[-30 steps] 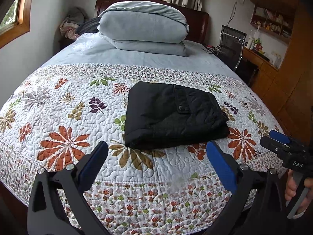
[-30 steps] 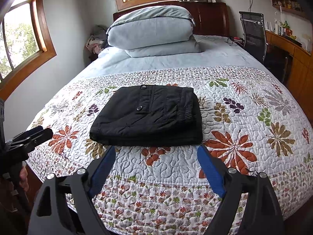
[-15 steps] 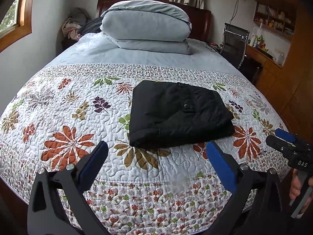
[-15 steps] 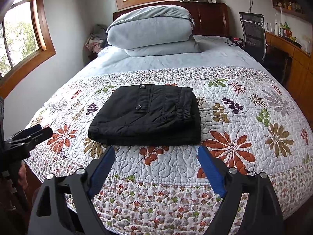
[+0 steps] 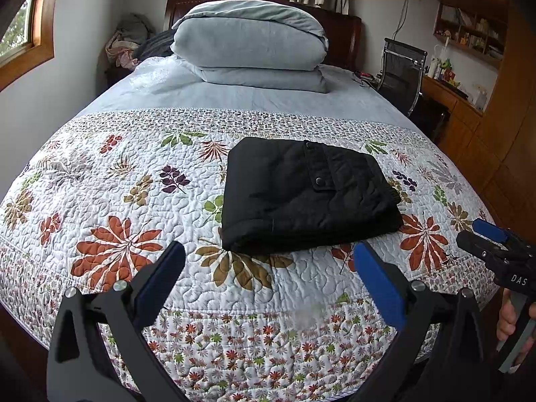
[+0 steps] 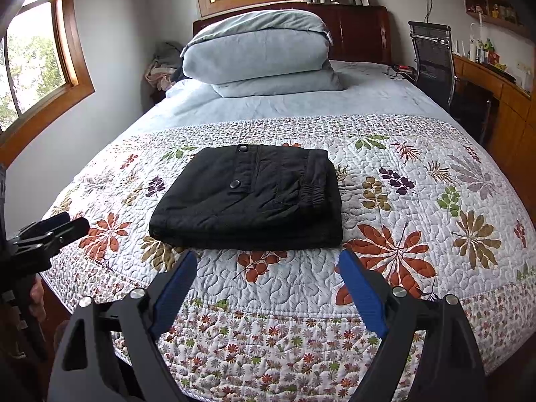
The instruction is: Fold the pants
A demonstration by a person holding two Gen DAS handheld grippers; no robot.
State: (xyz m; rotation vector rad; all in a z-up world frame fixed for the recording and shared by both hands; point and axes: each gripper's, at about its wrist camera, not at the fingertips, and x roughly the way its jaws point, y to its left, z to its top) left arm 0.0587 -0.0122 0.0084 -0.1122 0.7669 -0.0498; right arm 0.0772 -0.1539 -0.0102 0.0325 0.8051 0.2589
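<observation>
Underside and inner layers of folded black pants (image 5: 301, 194) hidden by own top layer. Right gripper (image 5: 492, 241) cut off at right frame edge; hand (image 5: 509, 318) on its grip only partly visible. Left gripper (image 6: 53, 227) cropped at left edge in right wrist view. Shelf items (image 5: 469, 33) too small to identify. Clothes heap (image 5: 125, 42) beside headboard indistinct

Daylit bedroom: wood-framed windows (image 6: 43, 77), floral quilt (image 6: 418, 207), stacked pillows (image 5: 249, 43), office chair (image 6: 433, 63).
</observation>
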